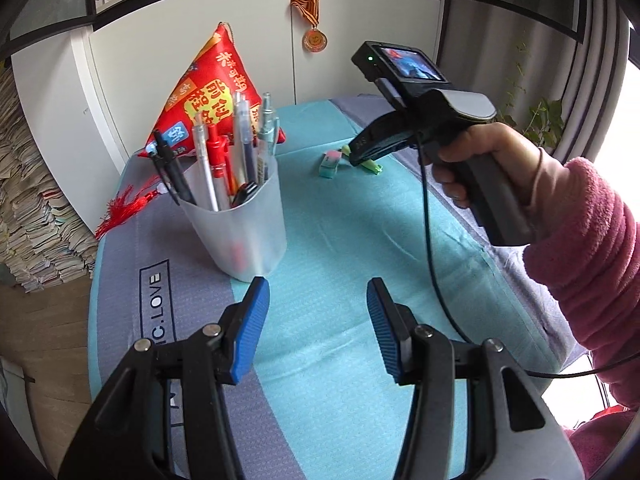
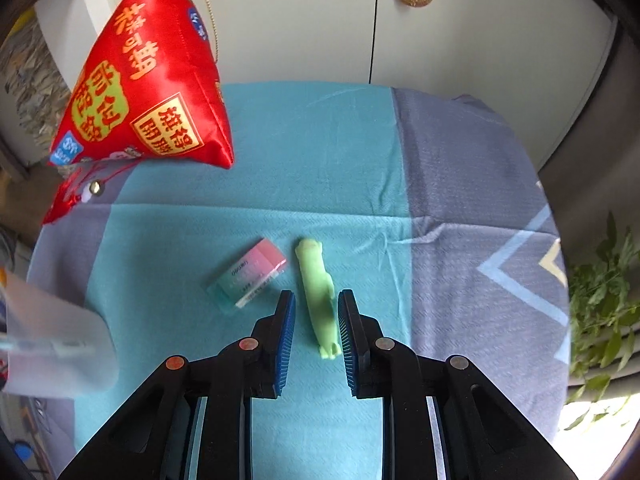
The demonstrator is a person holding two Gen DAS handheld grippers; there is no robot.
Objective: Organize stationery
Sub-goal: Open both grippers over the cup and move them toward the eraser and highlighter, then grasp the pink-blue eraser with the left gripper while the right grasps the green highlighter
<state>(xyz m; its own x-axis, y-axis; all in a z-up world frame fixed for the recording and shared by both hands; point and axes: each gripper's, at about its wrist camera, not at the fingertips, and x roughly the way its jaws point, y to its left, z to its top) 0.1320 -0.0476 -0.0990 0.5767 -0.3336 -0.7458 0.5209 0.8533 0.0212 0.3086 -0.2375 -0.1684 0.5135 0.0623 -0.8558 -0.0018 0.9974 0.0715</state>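
While the left hand-held gripper [image 1: 318, 312] hangs released and empty over the teal cloth of the worktop [image 1: 360, 240], its blue pads frame bare fabric just beside the frosted pen cup [image 1: 240, 216], which holds the pens upright and probably waits for the loose items. Farther off, a person's hand [image 1: 488, 160] in a pink sleeve tilts the right hand-held gripper steeply down toward them.

Seen from the right wrist, the right hand-held gripper [image 2: 316, 312] straddles the green novelty eraser [image 2: 318, 292], pads narrowly apart and seemingly not yet pressing. A pink-and-teal eraser [image 2: 248, 276] lies just beside it.
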